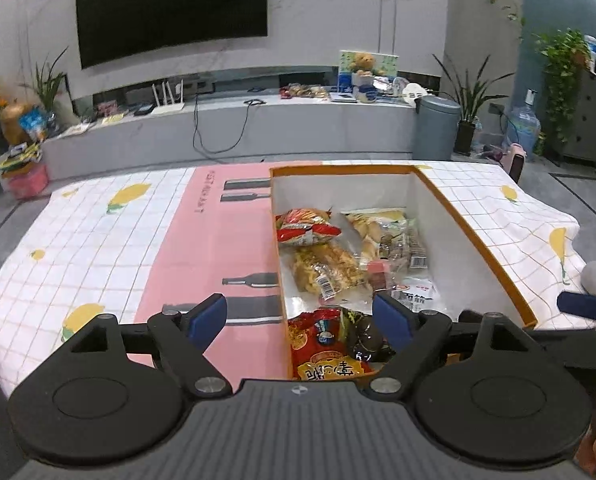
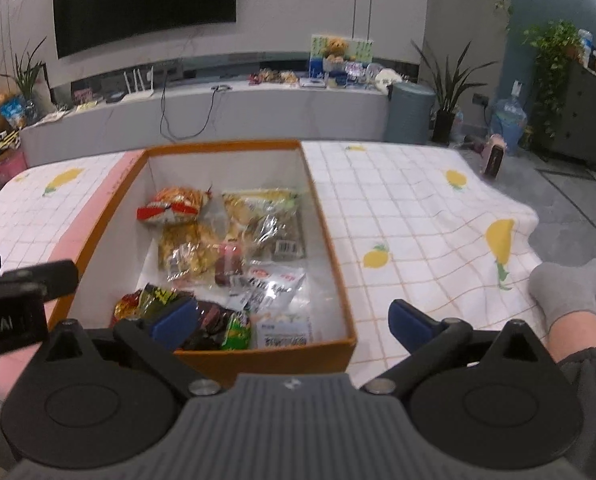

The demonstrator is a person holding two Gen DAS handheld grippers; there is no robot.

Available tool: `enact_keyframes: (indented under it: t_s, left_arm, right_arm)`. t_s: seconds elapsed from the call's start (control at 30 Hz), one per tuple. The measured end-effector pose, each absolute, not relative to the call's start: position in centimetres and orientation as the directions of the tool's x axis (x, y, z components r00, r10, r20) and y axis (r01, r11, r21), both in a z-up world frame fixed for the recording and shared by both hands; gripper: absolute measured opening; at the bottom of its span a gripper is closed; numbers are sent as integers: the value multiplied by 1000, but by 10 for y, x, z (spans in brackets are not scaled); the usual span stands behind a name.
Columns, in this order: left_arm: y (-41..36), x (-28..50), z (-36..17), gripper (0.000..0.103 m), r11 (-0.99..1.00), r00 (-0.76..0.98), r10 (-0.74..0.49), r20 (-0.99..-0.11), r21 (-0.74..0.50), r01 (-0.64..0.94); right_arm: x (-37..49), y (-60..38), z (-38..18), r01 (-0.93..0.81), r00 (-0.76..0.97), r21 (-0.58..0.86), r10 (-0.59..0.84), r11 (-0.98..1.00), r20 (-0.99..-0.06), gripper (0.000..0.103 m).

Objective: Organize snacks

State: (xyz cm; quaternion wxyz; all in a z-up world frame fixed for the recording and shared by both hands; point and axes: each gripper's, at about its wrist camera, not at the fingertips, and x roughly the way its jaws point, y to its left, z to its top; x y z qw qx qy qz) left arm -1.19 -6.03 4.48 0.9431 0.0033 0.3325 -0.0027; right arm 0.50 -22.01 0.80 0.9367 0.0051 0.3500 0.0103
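An orange-rimmed white box (image 1: 473, 236) (image 2: 329, 240) sits on the table and holds several snack packets: a red and orange bag (image 1: 305, 228) (image 2: 174, 206), a clear bag of yellow chips (image 1: 325, 270) (image 2: 186, 254), a pale bag (image 1: 377, 228) (image 2: 258, 204), a white packet (image 2: 274, 280) and a red bag at the near end (image 1: 321, 348). My left gripper (image 1: 299, 318) is open and empty over the box's near left corner. My right gripper (image 2: 292, 320) is open and empty over the box's near right corner.
The table has a white checked lemon cloth (image 2: 417, 220) and a pink mat (image 1: 210, 248) left of the box. A socked foot (image 2: 569, 288) rests at the table's right edge. A TV bench with clutter (image 1: 258, 120) and a grey bin (image 1: 435, 128) stand beyond.
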Motion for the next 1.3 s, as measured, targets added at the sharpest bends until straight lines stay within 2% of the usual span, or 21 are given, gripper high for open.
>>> enact_keyframes:
  t_s: [0.3,0.57,0.73,0.9,1.0,1.17,1.3]
  left_arm:
    - [-61,-10,33,97,1000,752,10,-660,21,5]
    - [-57,-10,32,97,1000,707,21,-707,17,-13]
    - [-57,-14,45,94,999,649,20,-760,36,11]
    - [-57,-21,56,90,999,630,26,-776,48,18]
    - [-60,-23,61,85,996,623,43,-781,85,39]
    - [-50,-27,70,84,999,608,-30,-794,-9,38]
    - [-50,-32,76,84,998,607,-44,-793,-13,56]
  right_arm:
    - [4,-204,2,-90,741,-3,65,996,-668,100]
    - [4,-205,4,-75,657,85,113,994,-746,100]
    - [-5,-198,15,-92,620,84,123,992,-775,100]
    - [5,-181,29,-130,460,-6,55,992,-886,100]
    - [-7,-175,36,-117,493,-83,-15,990,-870,100]
    - [-17,-180,50,-106,498,3,55,994,-865,100]
    - [-27,-174,60,-131,527,-2,68,991,-847,100]
